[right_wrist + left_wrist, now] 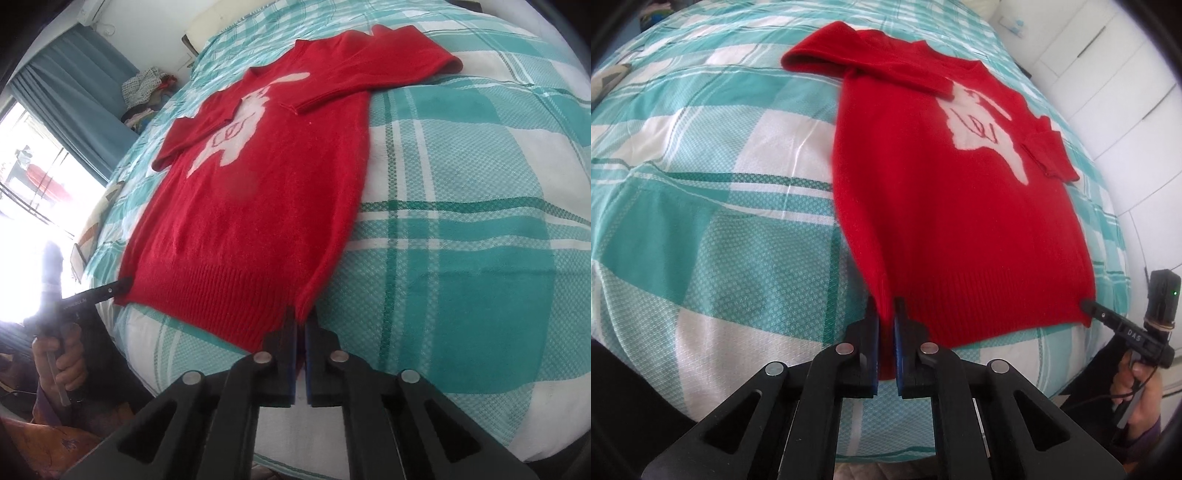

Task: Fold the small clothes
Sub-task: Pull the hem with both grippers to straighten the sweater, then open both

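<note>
A small red knitted sweater (945, 206) with a white animal figure lies flat on the bed, both sleeves folded in over its chest. My left gripper (886, 314) is shut on the hem's near left corner. My right gripper (301, 325) is shut on the hem's near right corner; the sweater also shows in the right wrist view (251, 206). The right gripper shows at the far right of the left wrist view (1087, 306). The left gripper shows at the left of the right wrist view (125, 284).
The bed has a teal and white checked cover (738, 229). White cupboard doors (1115, 74) stand beyond the bed. A blue curtain (74, 110), a bright window and a pile of clothes (144, 92) are on the other side.
</note>
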`<state>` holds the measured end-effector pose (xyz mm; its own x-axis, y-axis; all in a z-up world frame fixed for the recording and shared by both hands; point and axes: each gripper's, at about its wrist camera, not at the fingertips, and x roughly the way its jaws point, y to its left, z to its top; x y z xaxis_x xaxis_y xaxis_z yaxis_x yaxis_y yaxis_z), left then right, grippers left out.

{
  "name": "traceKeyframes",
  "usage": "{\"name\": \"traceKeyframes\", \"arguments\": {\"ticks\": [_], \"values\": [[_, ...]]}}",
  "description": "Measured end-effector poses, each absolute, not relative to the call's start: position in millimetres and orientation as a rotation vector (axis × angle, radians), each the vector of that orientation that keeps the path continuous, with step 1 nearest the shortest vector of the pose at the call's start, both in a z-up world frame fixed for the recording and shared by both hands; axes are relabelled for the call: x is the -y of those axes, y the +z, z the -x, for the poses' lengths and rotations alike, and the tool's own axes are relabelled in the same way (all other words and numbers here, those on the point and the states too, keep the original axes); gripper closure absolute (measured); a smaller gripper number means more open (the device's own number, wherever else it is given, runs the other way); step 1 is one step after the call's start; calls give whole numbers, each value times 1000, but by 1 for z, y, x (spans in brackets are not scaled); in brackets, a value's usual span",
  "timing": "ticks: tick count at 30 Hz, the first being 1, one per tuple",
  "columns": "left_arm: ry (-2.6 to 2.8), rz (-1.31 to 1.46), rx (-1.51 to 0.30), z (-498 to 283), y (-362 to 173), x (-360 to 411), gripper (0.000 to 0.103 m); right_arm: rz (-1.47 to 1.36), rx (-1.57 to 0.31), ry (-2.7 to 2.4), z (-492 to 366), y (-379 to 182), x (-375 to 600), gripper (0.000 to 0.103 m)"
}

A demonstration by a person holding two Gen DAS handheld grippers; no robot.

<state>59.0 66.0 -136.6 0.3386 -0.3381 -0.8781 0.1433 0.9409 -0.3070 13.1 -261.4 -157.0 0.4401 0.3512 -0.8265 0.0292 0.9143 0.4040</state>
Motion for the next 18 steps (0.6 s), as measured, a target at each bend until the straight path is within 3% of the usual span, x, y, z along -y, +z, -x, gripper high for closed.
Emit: {"name": "traceKeyframes", "arguments": {"ticks": [5,8,18], "values": [[-270,73,-1169,-48,-140,-57,100,-308,-1127,125,1,-146,267,101],[-248,62,-1170,-52,-155,-54,100,-311,-1162,93,-5,-171,267,101],[-245,33,-1107,-45,-158,-51,95,-324,-1105,90,-1,-179,268,101]]}}
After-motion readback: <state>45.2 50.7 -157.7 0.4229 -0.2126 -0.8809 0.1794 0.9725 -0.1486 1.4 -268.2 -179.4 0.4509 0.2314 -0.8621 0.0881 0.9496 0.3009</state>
